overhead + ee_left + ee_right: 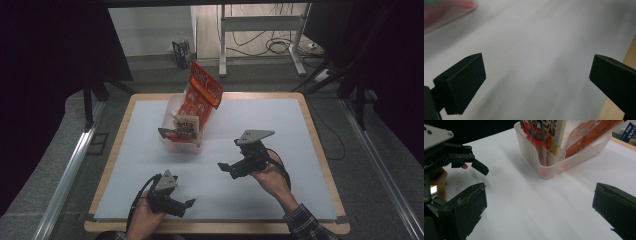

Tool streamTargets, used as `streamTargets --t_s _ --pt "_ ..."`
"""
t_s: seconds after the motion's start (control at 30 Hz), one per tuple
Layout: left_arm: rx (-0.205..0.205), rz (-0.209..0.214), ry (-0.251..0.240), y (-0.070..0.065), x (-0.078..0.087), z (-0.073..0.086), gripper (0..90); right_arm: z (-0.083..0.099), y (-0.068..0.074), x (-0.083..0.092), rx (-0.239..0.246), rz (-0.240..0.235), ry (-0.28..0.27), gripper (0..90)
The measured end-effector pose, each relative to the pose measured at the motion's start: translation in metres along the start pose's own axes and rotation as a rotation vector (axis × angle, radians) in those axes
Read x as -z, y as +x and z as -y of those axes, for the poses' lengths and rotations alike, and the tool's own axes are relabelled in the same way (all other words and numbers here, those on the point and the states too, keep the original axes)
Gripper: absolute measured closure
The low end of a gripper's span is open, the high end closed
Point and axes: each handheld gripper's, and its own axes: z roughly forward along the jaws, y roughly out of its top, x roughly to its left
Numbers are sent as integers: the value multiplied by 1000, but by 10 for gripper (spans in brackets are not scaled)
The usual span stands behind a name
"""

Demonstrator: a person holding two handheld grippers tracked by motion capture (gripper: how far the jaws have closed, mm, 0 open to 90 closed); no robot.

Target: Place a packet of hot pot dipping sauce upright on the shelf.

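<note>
Jaws on both of your grippers stand spread with nothing between them. From the high view, your right gripper (226, 168) sits closer to the clear plastic bin (181, 141) than your left gripper (186, 205) does; the bin lies ahead of the right jaws and off to their left, well apart from them. The orange snack bag (202, 92) stands tall in the bin, its long axis leaning up and away from you, with a smaller white packet (187, 123) in front of it.

Your left gripper view looks over the white table sheet (536, 50), blurred; a corner of the bin (449, 15) shows far up and left of the jaws, so that hand would need a long swing.

Your right gripper view puts the bin (544, 167) straight ahead, between and beyond the spread jaws, near corner toward you, packets (549, 135) upright inside. The left gripper (461, 157) hangs off to the left. I judge the right hand better placed to reach in.
</note>
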Motion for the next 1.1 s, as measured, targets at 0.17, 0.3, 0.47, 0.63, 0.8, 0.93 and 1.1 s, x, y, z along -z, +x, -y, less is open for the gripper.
streamTargets --t_s 0.17,0.3,0.47,0.63,0.8,0.93,1.1 --pt "-7 -8 2 0 0 0 6 5 1 1 -5 5 7 0" --pt "-13 -15 5 -1 0 0 6 11 0 2 -12 17 18 0" --pt "-19 -28 2 -1 1 0 8 15 1 2 -25 18 31 0" --pt "-23 -36 -7 -2 1 0 9 20 3 2 -19 30 48 0" --pt "-30 -42 -11 -2 2 -1 10 23 7 5 -2 47 56 0" --pt "-35 -49 -16 -2 3 -1 11 22 10 9 15 56 50 0" --pt "-33 -50 -19 -3 3 -1 13 24 13 14 22 60 47 0"
